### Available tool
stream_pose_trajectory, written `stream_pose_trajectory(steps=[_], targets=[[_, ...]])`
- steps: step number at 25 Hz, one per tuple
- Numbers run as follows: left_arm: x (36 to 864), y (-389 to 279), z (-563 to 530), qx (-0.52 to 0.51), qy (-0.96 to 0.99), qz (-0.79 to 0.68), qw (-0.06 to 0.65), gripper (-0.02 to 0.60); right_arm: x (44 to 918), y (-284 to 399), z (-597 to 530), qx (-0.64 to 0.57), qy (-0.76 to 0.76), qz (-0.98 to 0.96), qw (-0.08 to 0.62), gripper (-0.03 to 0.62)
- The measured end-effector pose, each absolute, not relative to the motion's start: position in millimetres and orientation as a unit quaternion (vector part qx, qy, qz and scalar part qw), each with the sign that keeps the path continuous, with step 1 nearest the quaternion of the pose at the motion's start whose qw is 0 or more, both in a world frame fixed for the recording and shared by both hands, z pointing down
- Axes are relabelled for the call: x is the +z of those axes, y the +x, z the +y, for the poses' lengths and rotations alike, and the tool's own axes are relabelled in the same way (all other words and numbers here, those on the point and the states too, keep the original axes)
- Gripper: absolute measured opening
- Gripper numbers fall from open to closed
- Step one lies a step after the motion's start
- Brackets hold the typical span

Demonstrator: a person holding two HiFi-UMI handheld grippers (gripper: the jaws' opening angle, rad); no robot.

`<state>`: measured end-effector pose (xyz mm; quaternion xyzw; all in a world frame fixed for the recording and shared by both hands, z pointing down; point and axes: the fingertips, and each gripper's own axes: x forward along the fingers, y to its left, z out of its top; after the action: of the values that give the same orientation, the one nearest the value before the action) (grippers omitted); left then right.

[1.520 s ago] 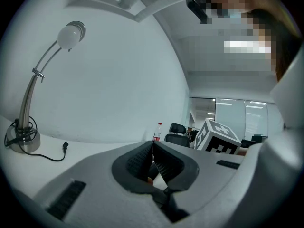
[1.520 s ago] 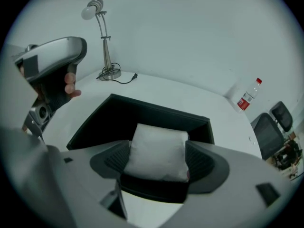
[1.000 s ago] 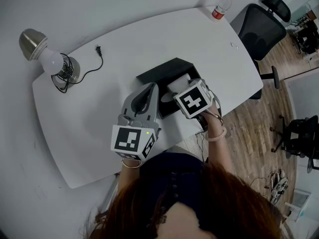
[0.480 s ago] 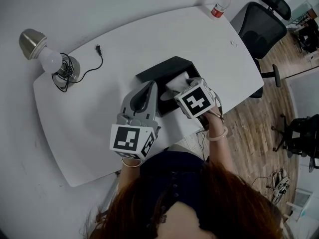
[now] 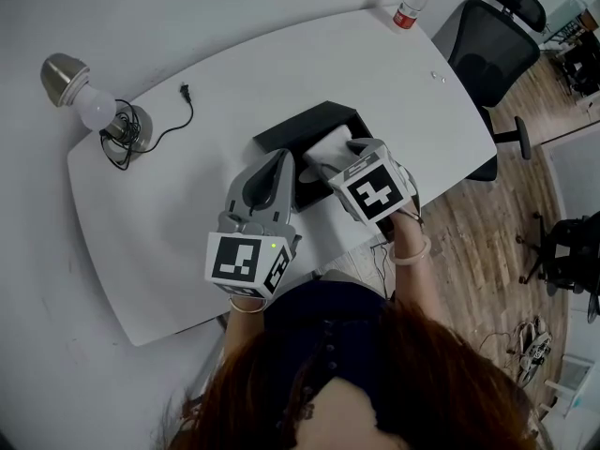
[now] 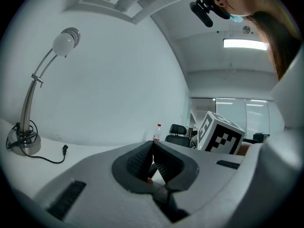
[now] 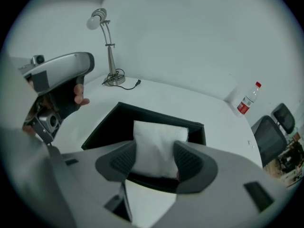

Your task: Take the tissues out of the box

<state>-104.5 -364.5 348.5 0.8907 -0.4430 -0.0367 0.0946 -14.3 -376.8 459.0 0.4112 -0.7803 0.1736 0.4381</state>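
A black tissue box (image 5: 298, 129) lies open on the white table (image 5: 187, 232). A white stack of tissues (image 5: 330, 146) stands up out of it. My right gripper (image 5: 328, 165) is shut on that stack: in the right gripper view both pads press the sides of the tissues (image 7: 156, 144), with the box rim (image 7: 114, 122) behind them. Left of the stack, my left gripper (image 5: 281, 160) hangs over the box's near left part. In the left gripper view it (image 6: 153, 152) is shut, its jaw tips meeting with nothing seen between them.
A desk lamp (image 5: 80, 97) with a coiled cable and loose plug (image 5: 185, 92) stands at the table's far left. At the far right corner stands a red-capped bottle (image 5: 409, 6). A black office chair (image 5: 487, 50) is beyond the table's right edge, on wooden floor.
My right gripper's jaws have closed in on the tissue stack and drawn slightly back toward the person. The left gripper has barely moved.
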Motion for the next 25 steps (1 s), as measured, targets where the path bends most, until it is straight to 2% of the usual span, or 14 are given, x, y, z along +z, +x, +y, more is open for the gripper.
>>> stream_pose_trajectory(steps=[25], targets=[[324.8, -88.5, -304.8, -0.03, 0.878, -0.475, 0.05, 0.021, 385.4, -5.7, -361.8, 0.048, 0.454, -0.832, 0.315, 0.265]])
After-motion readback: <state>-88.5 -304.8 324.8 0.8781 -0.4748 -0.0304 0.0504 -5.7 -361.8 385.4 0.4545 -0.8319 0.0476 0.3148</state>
